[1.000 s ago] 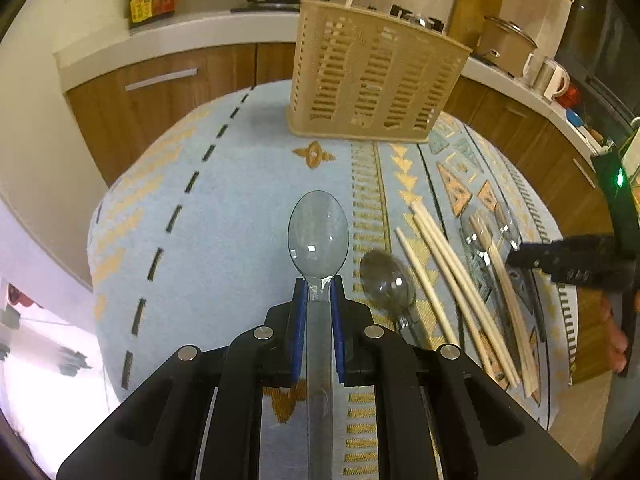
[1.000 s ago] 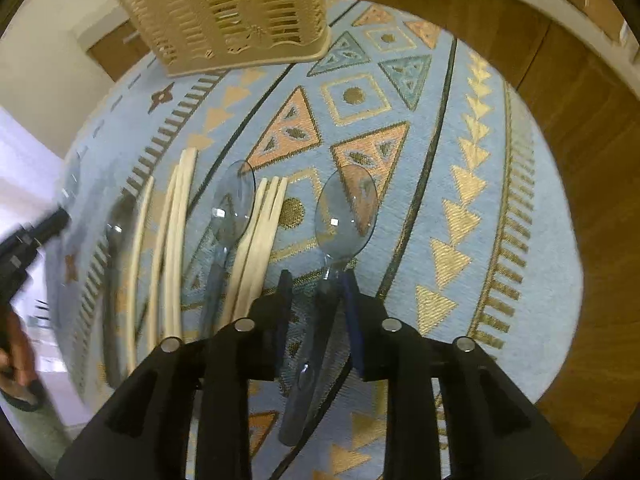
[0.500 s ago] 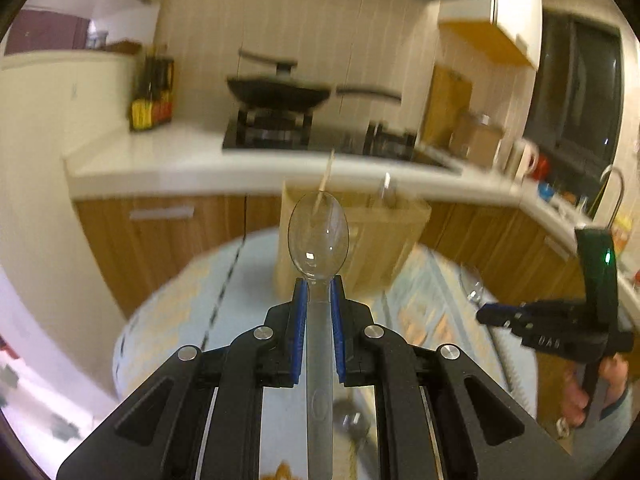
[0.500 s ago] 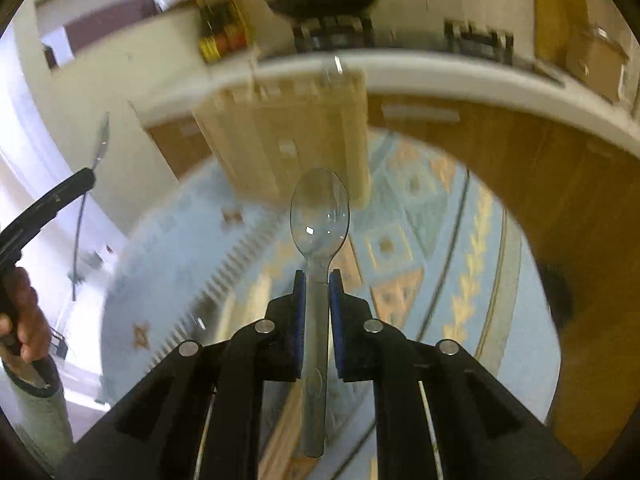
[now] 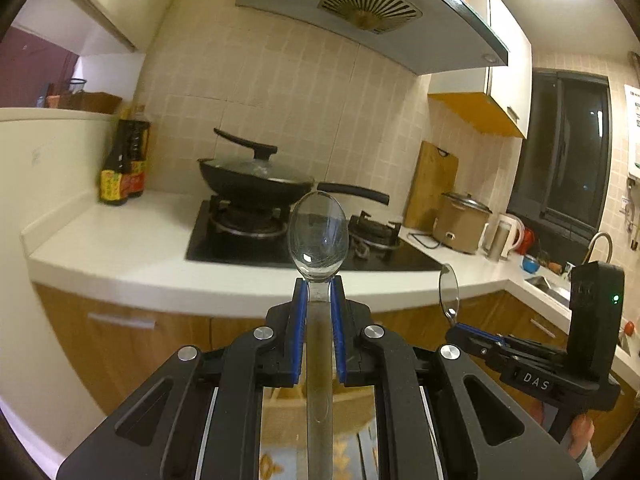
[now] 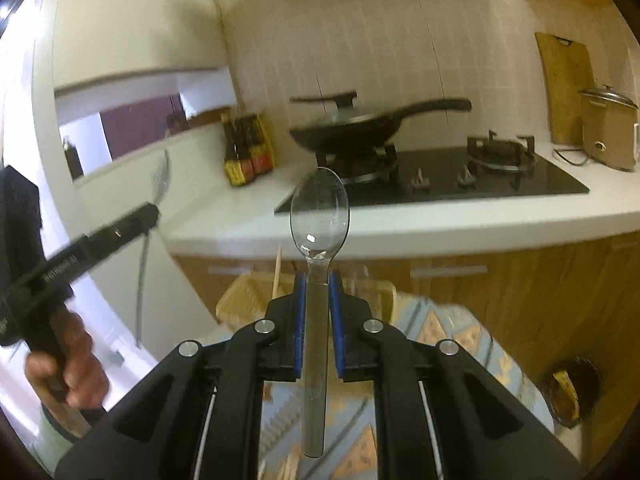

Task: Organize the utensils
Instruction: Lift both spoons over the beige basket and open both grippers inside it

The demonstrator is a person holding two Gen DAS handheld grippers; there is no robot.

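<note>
A: Spoons, two of them, clear plastic. The left gripper (image 5: 319,306) was clenched on the neck of one clear spoon (image 5: 318,236), bowl pointing forward, handle running back between the jaws. The right gripper (image 6: 318,300) gripped a second clear spoon (image 6: 319,220) the same way.

B: Where were they in the room?

A: Both were held high in the air, facing a kitchen worktop with a black wok (image 5: 256,178) on a hob (image 6: 480,184). Below the right gripper lay the desk under a patterned blue cloth (image 6: 440,328), and on it stood a beige slotted utensil basket (image 6: 248,300) with a chopstick (image 6: 277,272) sticking up.

B: What might have gone wrong?

A: Each spoon was pinched only at its narrow, smooth neck, so a quick swing could have let it pivot or slip. I judged the bowls would have to tip downward to enter the basket, and a long handle might have caught on the rim or struck the chopstick. Both grippers sat near each other, so heading for one basket together risked a knock.
</note>
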